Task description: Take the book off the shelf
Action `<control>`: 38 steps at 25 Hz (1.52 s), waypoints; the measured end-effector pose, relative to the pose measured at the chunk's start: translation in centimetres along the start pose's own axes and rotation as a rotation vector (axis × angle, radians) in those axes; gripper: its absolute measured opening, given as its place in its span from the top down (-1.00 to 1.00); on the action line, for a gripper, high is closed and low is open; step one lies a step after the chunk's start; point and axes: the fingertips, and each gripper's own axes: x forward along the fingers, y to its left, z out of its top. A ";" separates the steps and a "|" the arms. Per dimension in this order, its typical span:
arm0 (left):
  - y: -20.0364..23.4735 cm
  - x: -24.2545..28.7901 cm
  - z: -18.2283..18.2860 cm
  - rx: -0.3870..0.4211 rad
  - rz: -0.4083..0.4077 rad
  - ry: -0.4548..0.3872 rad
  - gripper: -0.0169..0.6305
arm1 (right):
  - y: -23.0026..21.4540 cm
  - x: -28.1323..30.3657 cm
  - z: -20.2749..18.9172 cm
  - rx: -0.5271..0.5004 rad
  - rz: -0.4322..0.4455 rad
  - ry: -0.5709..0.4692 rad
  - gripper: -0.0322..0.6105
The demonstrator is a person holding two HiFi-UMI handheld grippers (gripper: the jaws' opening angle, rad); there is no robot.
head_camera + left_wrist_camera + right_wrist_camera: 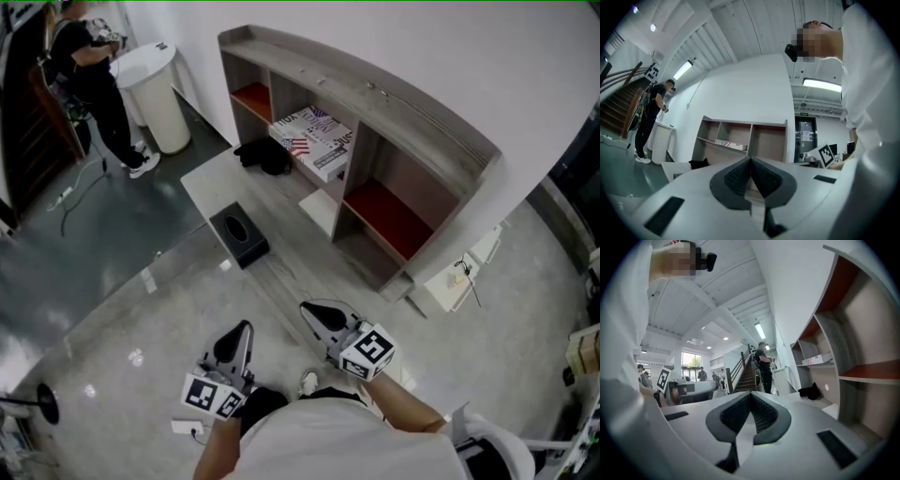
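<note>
Evidently you hold the left hand-held gripper (246, 326) and right hand-held gripper (314, 309) low, jaws together and empty, since the book (314, 141) lies flat in the middle compartment of the shelf (375, 98), well apart.

Bright, even indoor light comes from ceiling strip lamps (822, 85), and shadows are soft. The glossy floor (94, 337) carries small glare spots. Both gripper views bend strongly and go black at their round edges, and their nearest foreground looks soft, perhaps out of focus.
</note>
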 end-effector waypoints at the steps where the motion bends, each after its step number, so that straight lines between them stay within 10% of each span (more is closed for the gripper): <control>1: 0.9 0.9 -0.4 -0.024 -0.003 0.011 0.89 | -0.9 0.1 0.0 0.010 -0.024 -0.001 0.83; 21: 11.6 20.3 2.8 -0.131 -0.425 0.002 0.89 | -8.2 6.5 3.0 -0.066 -0.405 0.021 0.83; 31: 11.4 30.3 1.1 -0.348 -0.473 0.052 0.89 | -8.6 1.8 4.5 -0.079 -0.594 -0.015 0.83; 38: 12.2 35.8 0.8 -0.642 -0.451 0.045 0.59 | -7.9 -0.2 4.5 -0.078 -0.650 -0.034 0.83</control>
